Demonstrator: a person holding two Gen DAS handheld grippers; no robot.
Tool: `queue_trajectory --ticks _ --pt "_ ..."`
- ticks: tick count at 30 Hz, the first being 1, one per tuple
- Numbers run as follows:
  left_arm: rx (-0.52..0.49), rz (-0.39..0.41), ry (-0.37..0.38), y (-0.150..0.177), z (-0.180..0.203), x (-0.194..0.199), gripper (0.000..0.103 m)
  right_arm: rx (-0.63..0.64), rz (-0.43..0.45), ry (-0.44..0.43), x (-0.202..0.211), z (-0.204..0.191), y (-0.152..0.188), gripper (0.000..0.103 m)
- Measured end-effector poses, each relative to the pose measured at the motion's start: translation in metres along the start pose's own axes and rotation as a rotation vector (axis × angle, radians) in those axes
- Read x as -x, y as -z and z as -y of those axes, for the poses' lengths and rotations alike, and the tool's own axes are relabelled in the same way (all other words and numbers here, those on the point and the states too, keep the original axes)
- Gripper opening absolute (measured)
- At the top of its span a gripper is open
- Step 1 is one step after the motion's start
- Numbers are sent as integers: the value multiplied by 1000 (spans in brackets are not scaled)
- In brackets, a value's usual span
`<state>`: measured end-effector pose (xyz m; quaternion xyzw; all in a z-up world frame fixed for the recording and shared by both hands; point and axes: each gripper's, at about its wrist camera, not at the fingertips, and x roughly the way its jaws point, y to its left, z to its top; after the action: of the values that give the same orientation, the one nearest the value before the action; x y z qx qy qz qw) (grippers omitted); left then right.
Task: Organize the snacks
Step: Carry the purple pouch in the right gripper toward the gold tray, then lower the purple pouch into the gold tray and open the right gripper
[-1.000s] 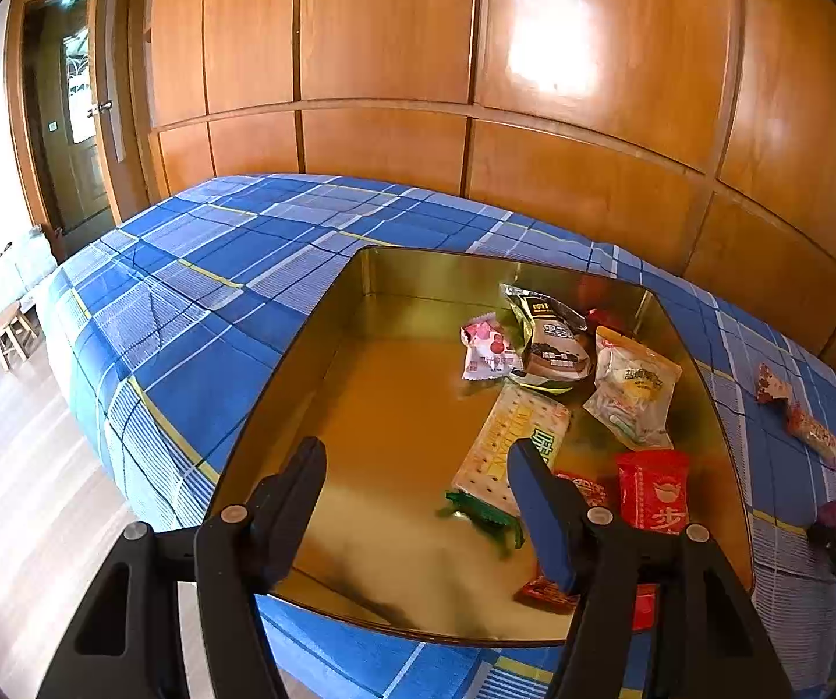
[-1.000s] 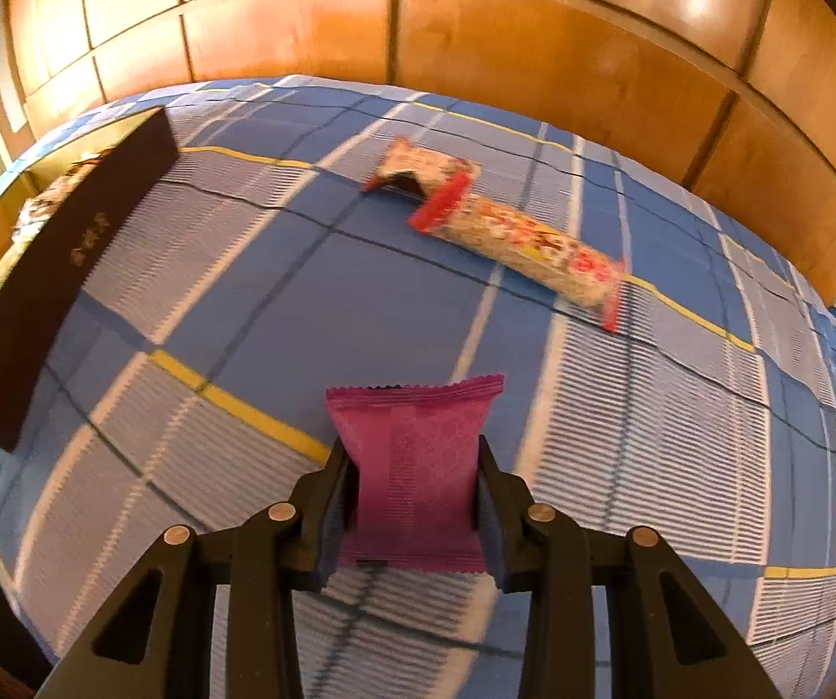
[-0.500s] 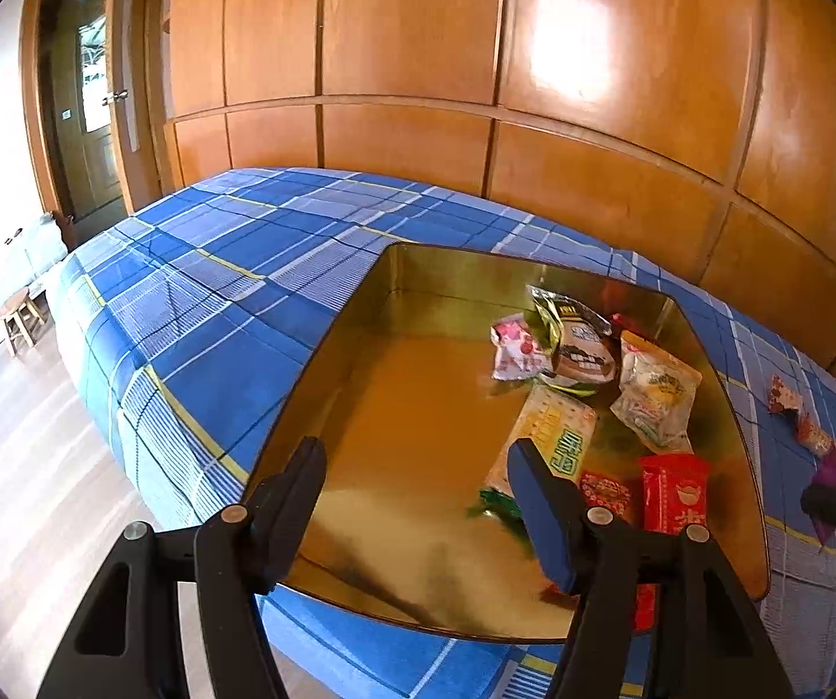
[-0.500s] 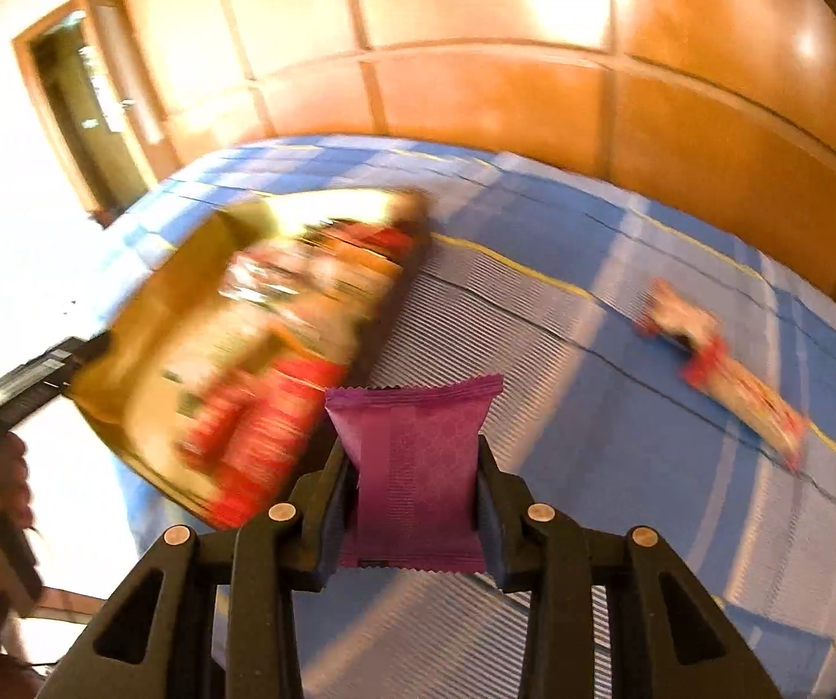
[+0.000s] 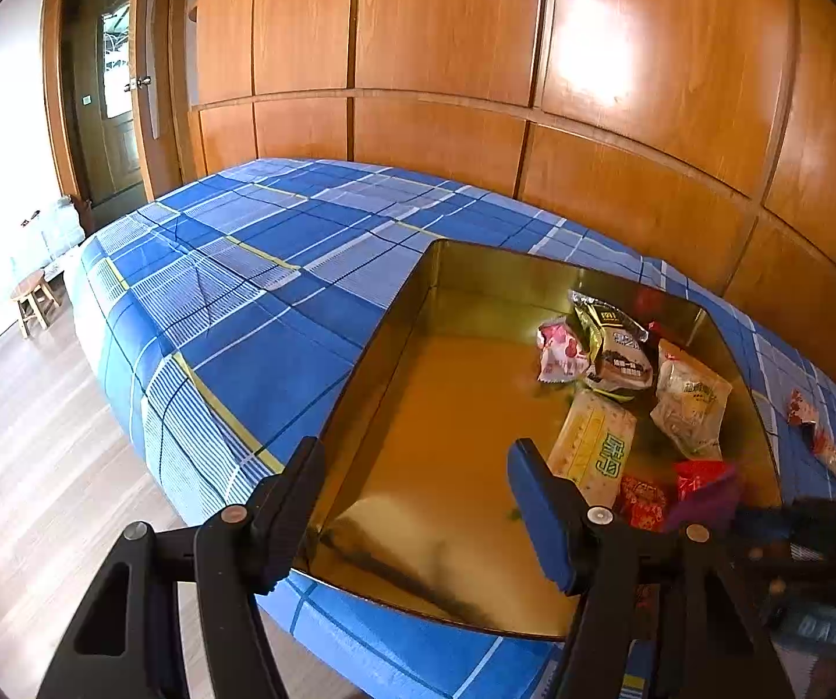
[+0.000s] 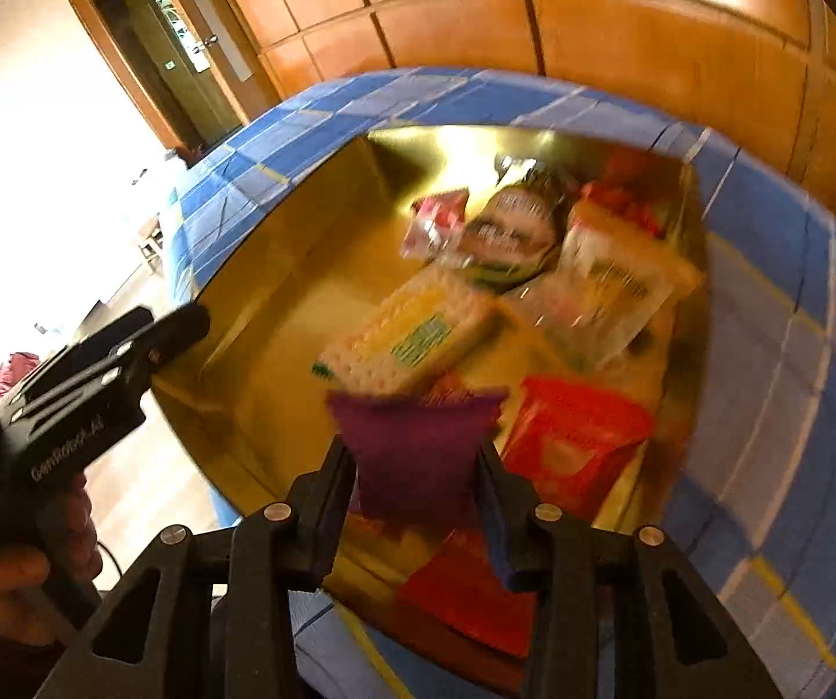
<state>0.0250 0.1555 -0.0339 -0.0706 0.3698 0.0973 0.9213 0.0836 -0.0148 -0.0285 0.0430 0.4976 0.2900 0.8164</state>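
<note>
Right hand-held gripper (image 6: pixel 418 483) over tin (image 6: pixel 278 244) near edge, jaws opening around purple packet (image 6: pixel 415 448); best released low, beside red packet (image 6: pixel 578 425). Left hand-held gripper (image 5: pixel 412 501) half open, empty.

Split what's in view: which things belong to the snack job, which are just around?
Job:
- gold tray
- purple packet between right gripper jaws, which are opening
- snacks in tray, e.g. cracker pack, red packet
- loose snacks on blanket

Around:
- left gripper, empty
- plaid blanket
- stool
- door
- wood panelling
</note>
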Motion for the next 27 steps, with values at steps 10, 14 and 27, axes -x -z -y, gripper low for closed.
queue_trajectory --ticks 10,14,27 --pt "-11 4 7 -1 5 2 65 18 2 8 -3 -11 8 37" --pt "-24 3 12 1 7 6 66 21 3 1 -10 -18 4 37" --pt "-34 -2 21 4 12 7 67 29 70 76 17 -14 15 40"
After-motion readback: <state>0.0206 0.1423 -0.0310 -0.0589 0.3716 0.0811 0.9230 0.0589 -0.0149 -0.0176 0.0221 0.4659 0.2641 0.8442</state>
